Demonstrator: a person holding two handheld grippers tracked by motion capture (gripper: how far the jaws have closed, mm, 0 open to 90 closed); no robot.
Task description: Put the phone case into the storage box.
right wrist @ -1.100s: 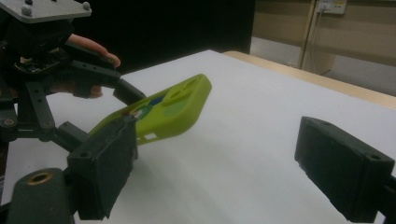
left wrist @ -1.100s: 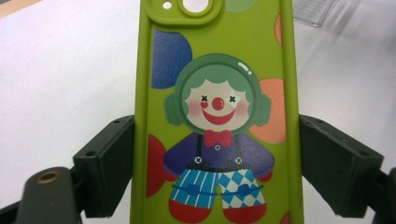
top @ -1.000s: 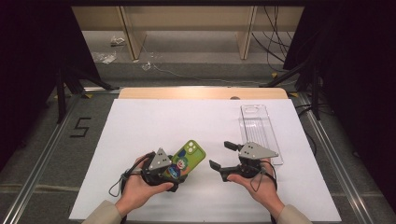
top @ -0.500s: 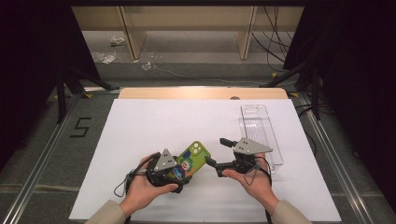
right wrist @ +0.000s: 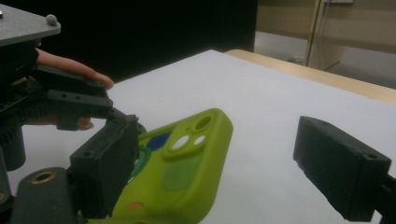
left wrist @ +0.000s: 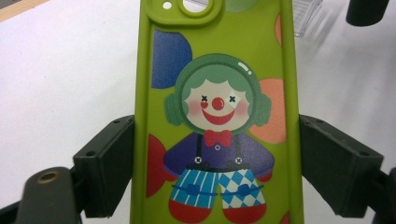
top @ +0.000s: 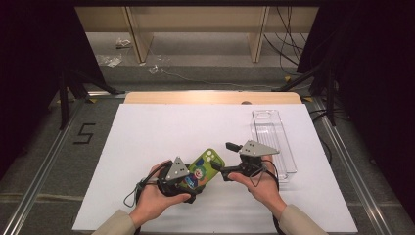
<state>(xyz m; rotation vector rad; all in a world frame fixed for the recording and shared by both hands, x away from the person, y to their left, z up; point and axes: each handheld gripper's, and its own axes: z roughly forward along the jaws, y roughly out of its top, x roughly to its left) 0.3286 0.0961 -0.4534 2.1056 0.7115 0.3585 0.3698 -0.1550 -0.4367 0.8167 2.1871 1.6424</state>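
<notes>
Now: left gripper clamps our green case by its long edges, near-centre, raised off the sheet | right gripper gapes beside its far end, ready to take it

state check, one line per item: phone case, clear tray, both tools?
phone case: clamped by its long edges in the left tool, printed back facing up, camera end pointing away from the person.
clear tray: lying flat on the white table cover, at the right, nothing visible inside.
left tool: shut on the phone case.
right tool: open, jaws either side of the case's camera end, no pad pressing.
</notes>
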